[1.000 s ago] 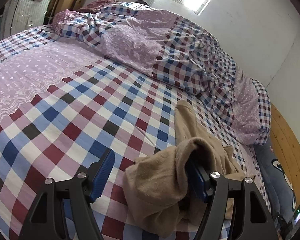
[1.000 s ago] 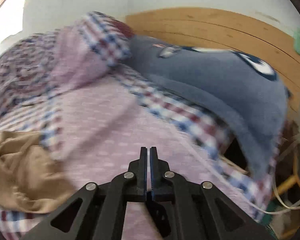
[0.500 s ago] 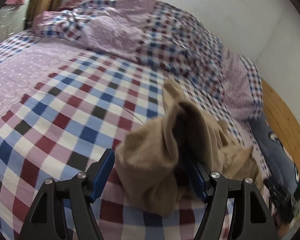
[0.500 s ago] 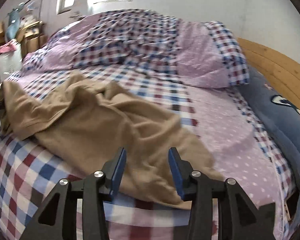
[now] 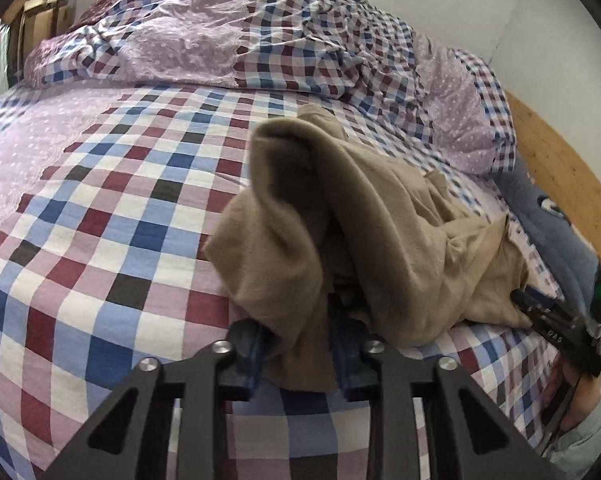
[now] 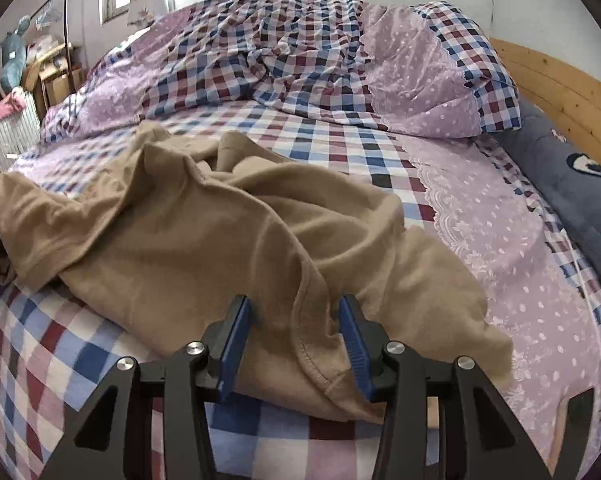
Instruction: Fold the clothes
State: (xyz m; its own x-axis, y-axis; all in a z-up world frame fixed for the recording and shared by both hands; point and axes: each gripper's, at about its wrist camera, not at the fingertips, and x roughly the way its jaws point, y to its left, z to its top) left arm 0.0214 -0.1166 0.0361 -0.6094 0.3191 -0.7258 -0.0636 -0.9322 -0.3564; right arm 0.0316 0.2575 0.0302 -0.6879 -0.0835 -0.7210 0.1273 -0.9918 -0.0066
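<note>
- One tan garment (image 6: pixel 204 232) is lying crumpled on the near side of a checked bed (image 5: pixel 112 216), waiting to be spread for folding.
- The left gripper (image 5: pixel 296 344) is closing its jaws, bunched cloth pinched between them.
- The right gripper (image 6: pixel 296 344) is closing around a hemmed edge, pads not yet clearly pressing.
- Two grippers are taking opposite ends, probably to stretch it flat.
- One duvet (image 6: pixel 300 52) is lying heaped at the far side.

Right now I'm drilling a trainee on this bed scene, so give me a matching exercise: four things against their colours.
Things:
1. garment
2. bed sheet
3. headboard
4. plush pillow

Colours:
A. bare wood
B. grey-blue
C. tan
D. red, blue and white checks

Pairs: 1-C, 2-D, 3-A, 4-B
</note>
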